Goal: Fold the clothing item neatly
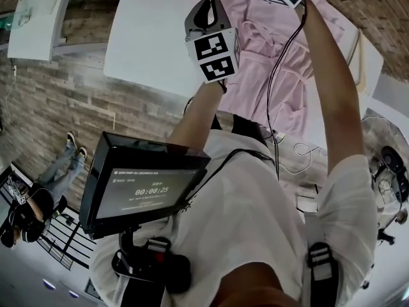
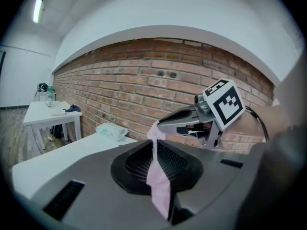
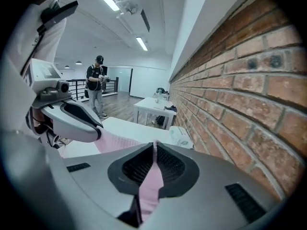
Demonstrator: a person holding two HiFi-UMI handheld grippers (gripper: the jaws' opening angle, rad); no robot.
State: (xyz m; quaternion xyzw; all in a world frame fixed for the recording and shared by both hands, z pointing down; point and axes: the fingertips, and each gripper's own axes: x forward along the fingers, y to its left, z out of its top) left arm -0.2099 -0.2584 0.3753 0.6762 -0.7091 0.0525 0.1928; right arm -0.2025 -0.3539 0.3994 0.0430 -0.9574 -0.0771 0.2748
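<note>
"How are my grippers set?"

"Your left grey two-jaw gripper (image 2: 154, 145) has its jaws pinched on a strip of the pink fabric garment (image 2: 160, 188). Your right grey two-jaw gripper (image 3: 154, 152) pinches it the same way."

"And my arms?"

"Both reach forward and up. Your left arm (image 1: 198, 115) is bent and your right arm (image 1: 331, 78) is nearly straight, with the gripper tips close together."

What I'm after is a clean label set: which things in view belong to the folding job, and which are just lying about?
Job: pink garment; left gripper, shut on it; right gripper, shut on it; big white table.

Lying about: white packet on that table; small side table; bystander; screen at the person's chest.
</note>
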